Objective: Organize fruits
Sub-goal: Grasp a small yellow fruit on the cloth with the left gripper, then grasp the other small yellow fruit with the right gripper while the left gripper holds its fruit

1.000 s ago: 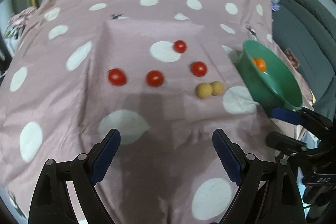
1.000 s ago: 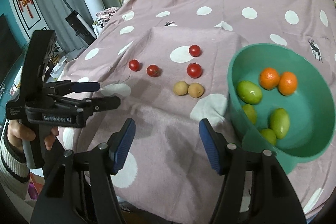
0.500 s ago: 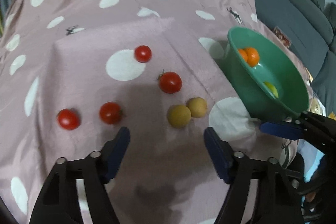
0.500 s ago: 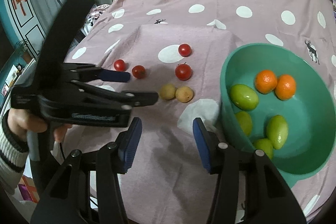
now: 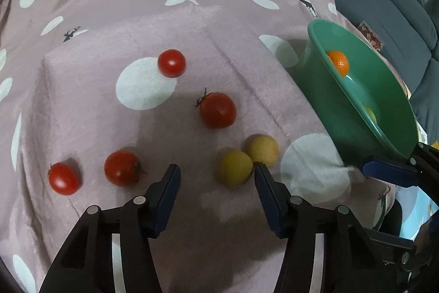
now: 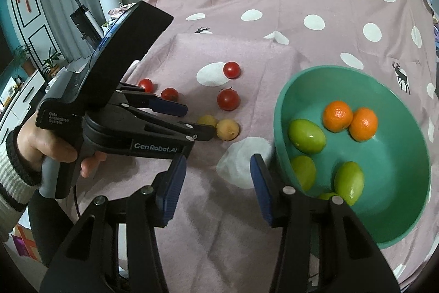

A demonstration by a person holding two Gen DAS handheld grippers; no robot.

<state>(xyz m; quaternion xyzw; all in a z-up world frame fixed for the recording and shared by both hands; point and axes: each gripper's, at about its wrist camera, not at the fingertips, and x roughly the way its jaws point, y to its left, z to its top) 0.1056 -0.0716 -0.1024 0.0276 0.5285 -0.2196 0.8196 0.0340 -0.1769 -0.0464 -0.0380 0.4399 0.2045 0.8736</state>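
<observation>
Several red tomatoes lie on the pink dotted cloth, the biggest (image 5: pixel 217 109) in the middle. Two yellow fruits (image 5: pixel 235 167) (image 5: pixel 260 149) touch each other just beyond my left gripper (image 5: pixel 216 180), which is open and empty with the nearer fruit close to its right finger. In the right wrist view the left gripper (image 6: pixel 192 120) reaches toward the yellow fruits (image 6: pixel 227 129). The green bowl (image 6: pixel 282 106) holds two oranges (image 6: pixel 337 116) and several green fruits (image 6: pixel 306 135). My right gripper (image 6: pixel 216 177) is open and empty beside the bowl's left wall.
The bowl (image 5: pixel 323 73) stands at the cloth's right side in the left wrist view. A grey sofa (image 5: pixel 389 4) is beyond the table's right edge. Curtains and a stand (image 6: pixel 82 15) lie left of the table.
My left gripper has moved forward and down toward the two yellow fruits. My right gripper has edged forward a little beside the bowl.
</observation>
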